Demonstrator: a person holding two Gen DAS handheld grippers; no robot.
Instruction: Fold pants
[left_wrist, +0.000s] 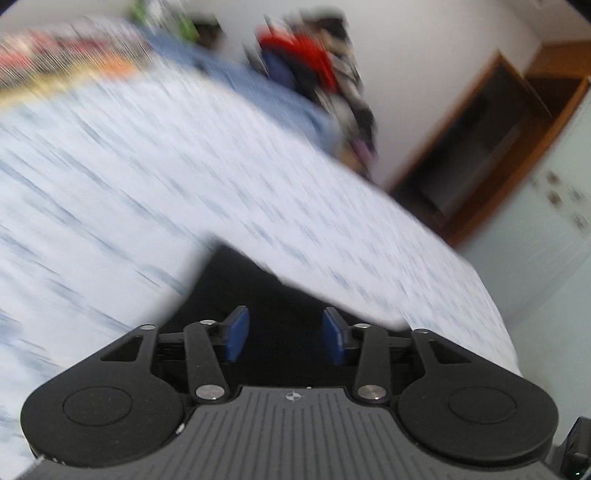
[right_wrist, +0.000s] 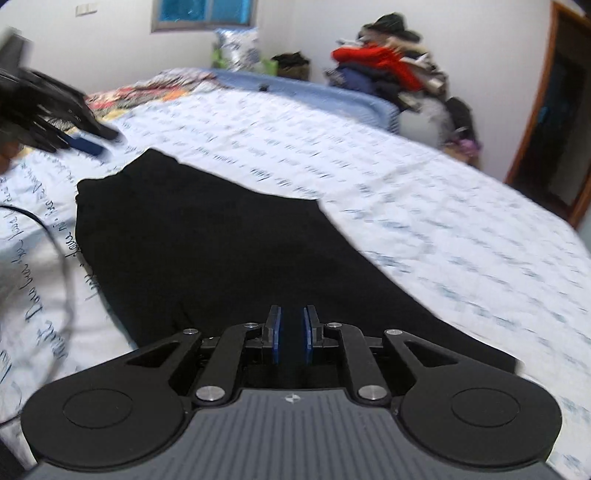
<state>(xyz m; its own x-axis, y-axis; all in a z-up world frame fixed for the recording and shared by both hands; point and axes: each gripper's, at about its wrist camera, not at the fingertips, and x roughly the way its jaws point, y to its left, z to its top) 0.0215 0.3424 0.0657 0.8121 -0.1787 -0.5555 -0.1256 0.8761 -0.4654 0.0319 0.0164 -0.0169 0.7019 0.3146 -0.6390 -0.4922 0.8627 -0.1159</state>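
Now, pants: black fabric pants (right_wrist: 207, 240) flat on bed w/ white script-print sheet (right_wrist: 424, 206).
L hand-held gripper (left_wrist: 285, 339): jaws apart, nothing between.
R hand-held gripper (right_wrist: 291, 334): pads nearly together over pants; grip unclear.

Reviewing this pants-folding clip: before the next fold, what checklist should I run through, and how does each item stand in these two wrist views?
1. Black fabric pants lie flat on the white script-printed bedsheet: ok.
2. Left gripper is open, nothing between its blue pads: ok.
3. Right gripper is nearly shut; whether it pinches the cloth beneath it: cannot tell.
4. Left gripper is clear of the pants in the right wrist view, beyond their far end: ok.
5. Dark cable beside the pants stays off the fabric: ok.
6. Left wrist view sharp enough to judge the edge: not ok, blurred.
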